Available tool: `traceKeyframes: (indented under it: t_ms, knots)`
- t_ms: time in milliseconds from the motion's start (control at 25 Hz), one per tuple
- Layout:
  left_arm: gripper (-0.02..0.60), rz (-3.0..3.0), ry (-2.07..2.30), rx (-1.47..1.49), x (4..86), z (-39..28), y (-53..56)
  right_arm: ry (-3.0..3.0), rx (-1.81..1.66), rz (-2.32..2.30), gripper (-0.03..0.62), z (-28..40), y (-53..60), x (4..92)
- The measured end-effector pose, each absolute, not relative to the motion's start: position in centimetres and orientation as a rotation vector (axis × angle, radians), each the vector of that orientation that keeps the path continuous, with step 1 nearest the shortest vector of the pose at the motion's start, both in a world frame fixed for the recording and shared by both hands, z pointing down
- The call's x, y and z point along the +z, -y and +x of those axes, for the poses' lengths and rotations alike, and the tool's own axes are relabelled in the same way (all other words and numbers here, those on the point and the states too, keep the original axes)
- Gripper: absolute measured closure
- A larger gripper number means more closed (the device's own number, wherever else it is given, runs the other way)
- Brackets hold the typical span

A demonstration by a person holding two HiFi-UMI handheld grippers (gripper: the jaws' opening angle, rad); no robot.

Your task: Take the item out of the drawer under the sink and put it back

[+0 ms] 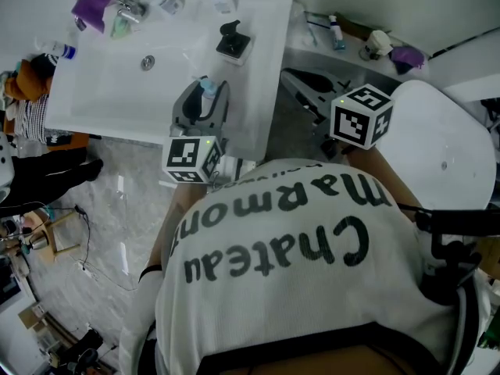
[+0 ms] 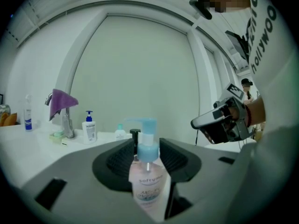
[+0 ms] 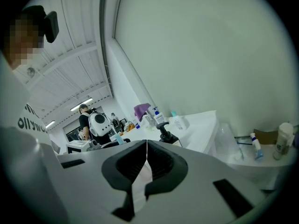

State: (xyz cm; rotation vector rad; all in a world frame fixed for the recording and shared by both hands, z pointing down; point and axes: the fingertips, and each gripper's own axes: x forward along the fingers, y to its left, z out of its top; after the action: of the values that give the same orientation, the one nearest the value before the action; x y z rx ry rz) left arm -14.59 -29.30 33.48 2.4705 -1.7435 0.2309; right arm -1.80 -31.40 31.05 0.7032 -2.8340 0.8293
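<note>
A clear pump bottle (image 2: 148, 183) with a light-blue pump head (image 1: 208, 87) stands upright at the front edge of the white sink top (image 1: 258, 69), between the fingers of my left gripper (image 2: 148, 157). A pale sliver shows between the bottle and the right pad, so the pads do not seem to press on it. In the head view my left gripper (image 1: 205, 104) reaches over the sink's front rim. My right gripper (image 1: 289, 76) hovers to the right of the sink, shut with nothing in it (image 3: 147, 141). The drawer under the sink is hidden.
On the sink top stand a black pump dispenser (image 1: 233, 42), a faucet draped with a purple cloth (image 1: 98, 2) and a white bottle with a blue pump (image 2: 88, 127). A shelf with small toiletries (image 1: 336, 31) runs right of the sink. A person with a white backpack (image 3: 96, 122) stands far off.
</note>
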Motion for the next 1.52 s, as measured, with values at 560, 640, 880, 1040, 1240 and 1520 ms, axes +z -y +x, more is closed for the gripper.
traceKeyframes:
  t_ms: [560, 640, 880, 1040, 1240, 1520]
  knots:
    - [0.37, 2.424, 1.715, 0.286, 34.0, -14.7, 29.7, 2.834, 0.845, 0.701, 0.583, -1.5, 30.7, 31.1]
    - [0.352, 2.41, 1.707, 0.267, 33.6, -14.5, 29.1, 2.836, 0.842, 0.701, 0.582, -1.1, 29.8, 30.6]
    - [0.33, 2.412, 1.698, 0.333, 33.4, -14.4, 28.8, 2.843, 0.837, 0.705, 0.582, -0.8, 29.0, 30.1]
    - [0.318, 2.389, 1.694, 0.363, 33.0, -15.1, 28.6, 2.837, 0.831, 0.683, 0.582, -1.8, 28.4, 30.1]
    - [0.318, 2.361, 1.692, 0.339, 32.6, -16.1, 27.7, 2.834, 0.824, 0.639, 0.582, -3.2, 27.9, 30.3]
    - [0.318, 2.35, 1.713, 0.302, 32.3, -16.7, 25.6, 2.819, 0.812, 0.554, 0.582, -5.0, 27.3, 31.0]
